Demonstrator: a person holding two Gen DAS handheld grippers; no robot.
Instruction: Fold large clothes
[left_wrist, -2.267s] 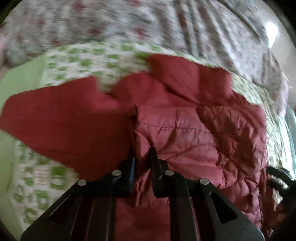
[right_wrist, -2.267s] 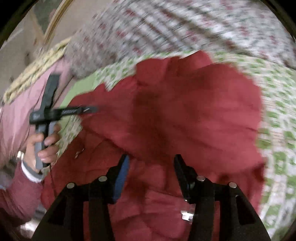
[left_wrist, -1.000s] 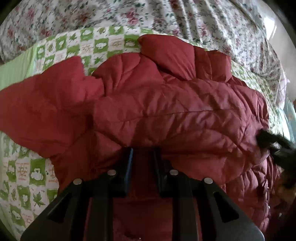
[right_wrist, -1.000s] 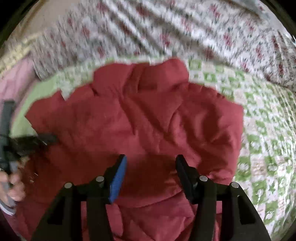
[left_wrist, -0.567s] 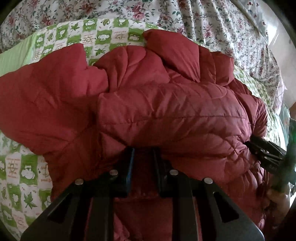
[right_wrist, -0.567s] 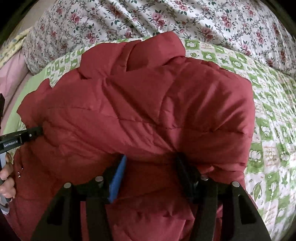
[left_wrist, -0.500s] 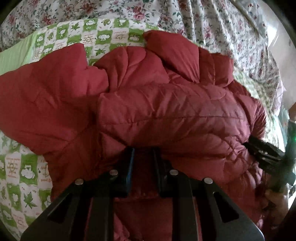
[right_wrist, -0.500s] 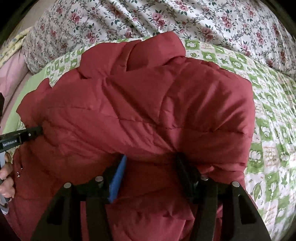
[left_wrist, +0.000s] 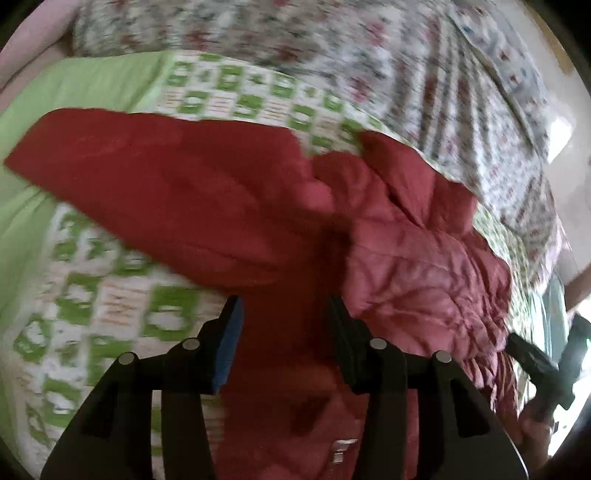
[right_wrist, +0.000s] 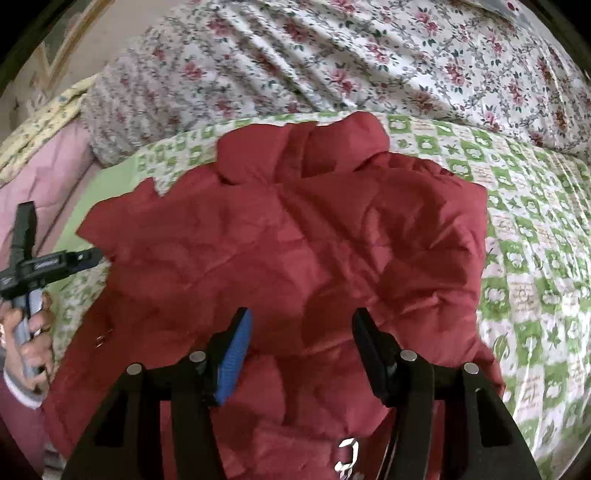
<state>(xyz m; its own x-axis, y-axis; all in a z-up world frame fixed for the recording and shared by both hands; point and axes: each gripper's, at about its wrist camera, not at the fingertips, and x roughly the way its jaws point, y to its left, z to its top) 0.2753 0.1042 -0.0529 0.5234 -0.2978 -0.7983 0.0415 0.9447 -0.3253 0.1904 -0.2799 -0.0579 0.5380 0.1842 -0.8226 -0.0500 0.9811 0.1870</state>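
One bed (right_wrist: 535, 266), covered by a green-and-white checked quilt (left_wrist: 122, 295) with a floral sheet (right_wrist: 332, 62) beyond it, carried the red padded jacket (right_wrist: 295, 240), which lay crumpled across the quilt with one sleeve (left_wrist: 147, 177) spread out to the left. Both grippers hovered over the jacket's near part: the left gripper (left_wrist: 284, 325) had its jaws parted and held nothing, and the right gripper (right_wrist: 301, 332) likewise stood wide apart and empty.
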